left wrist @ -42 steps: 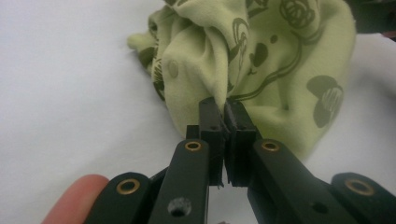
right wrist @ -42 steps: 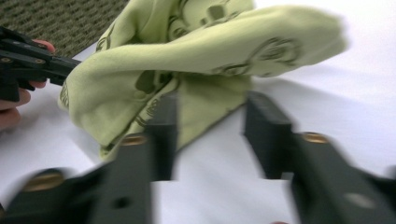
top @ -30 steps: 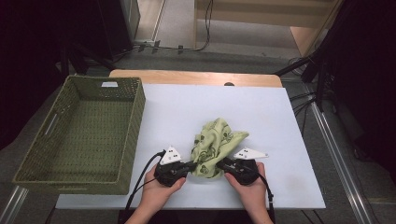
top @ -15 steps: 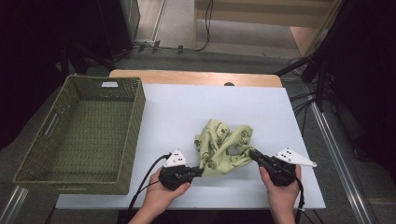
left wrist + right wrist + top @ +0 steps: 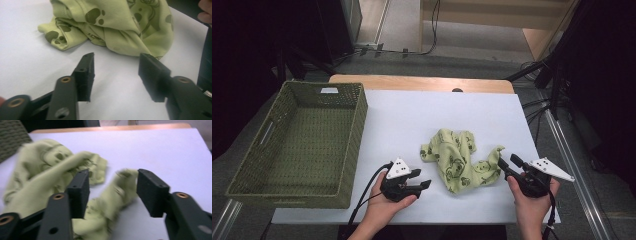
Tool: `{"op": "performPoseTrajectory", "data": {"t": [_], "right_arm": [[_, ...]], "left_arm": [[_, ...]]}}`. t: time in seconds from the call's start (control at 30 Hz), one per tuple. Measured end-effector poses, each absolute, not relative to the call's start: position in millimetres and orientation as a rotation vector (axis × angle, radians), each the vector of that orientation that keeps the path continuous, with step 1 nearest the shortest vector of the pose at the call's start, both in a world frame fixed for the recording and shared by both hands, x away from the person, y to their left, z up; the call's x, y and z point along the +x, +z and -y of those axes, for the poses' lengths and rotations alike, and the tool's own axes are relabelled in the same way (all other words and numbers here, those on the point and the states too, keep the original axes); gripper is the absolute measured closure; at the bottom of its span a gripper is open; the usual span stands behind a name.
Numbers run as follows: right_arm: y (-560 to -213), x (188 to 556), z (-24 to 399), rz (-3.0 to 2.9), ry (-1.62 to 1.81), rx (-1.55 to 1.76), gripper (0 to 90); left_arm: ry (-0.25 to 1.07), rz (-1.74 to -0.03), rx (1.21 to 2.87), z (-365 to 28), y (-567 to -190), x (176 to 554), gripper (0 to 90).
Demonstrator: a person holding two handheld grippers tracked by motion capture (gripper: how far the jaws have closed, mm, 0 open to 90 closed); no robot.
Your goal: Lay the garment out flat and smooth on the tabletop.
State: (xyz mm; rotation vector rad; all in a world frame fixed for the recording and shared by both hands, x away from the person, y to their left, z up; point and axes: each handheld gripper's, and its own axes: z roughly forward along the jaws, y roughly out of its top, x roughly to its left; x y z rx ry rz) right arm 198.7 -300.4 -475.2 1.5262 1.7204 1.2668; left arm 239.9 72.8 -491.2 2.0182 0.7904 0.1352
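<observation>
green cloth (image 5: 460,161) lay crumpled on surface (image 5: 422,120), right of empty basket (image 5: 297,145); left gripper (image 5: 421,185) and right gripper (image 5: 507,166) jaws just opened, holding nothing; spreading or binning undone

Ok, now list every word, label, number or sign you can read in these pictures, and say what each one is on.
No text can be read.
White label on the far rim of the basket: too small to read.
Green cloth: a dark paw-print and animal pattern with no letters that can be made out.
Grey plates on the left gripper and right gripper: no markings show.
</observation>
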Motion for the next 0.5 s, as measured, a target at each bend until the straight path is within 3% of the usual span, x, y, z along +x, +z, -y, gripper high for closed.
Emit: {"op": "performPoseTrajectory", "data": {"t": [0.1, 0.23, 0.33, 0.37, 0.43, 0.5], "right_arm": [[-473, 201, 281, -1.810, 1.364, 1.452, 35.1], [-479, 208, 247, -1.972, 1.468, 1.360, 25.1], [-482, 214, 227, -2.037, 1.446, 1.348, 24.8], [-484, 217, 223, -2.056, 1.426, 1.345, 28.3], [-488, 221, 217, -2.090, 1.382, 1.358, 53.3], [-491, 222, 214, -2.127, 1.382, 1.334, 67.7]], "left_arm": [[0.173, -0.783, 2.009, -70, -488, 237, 16.0], [0.183, -0.774, 1.996, -69, -485, 235, 7.3], [0.177, -0.781, 1.998, -70, -485, 236, 2.0], [0.171, -0.783, 1.998, -70, -486, 236, 1.9], [0.174, -0.785, 1.998, -71, -485, 237, 1.9], [0.173, -0.786, 1.992, -73, -484, 237, 1.9]]}}
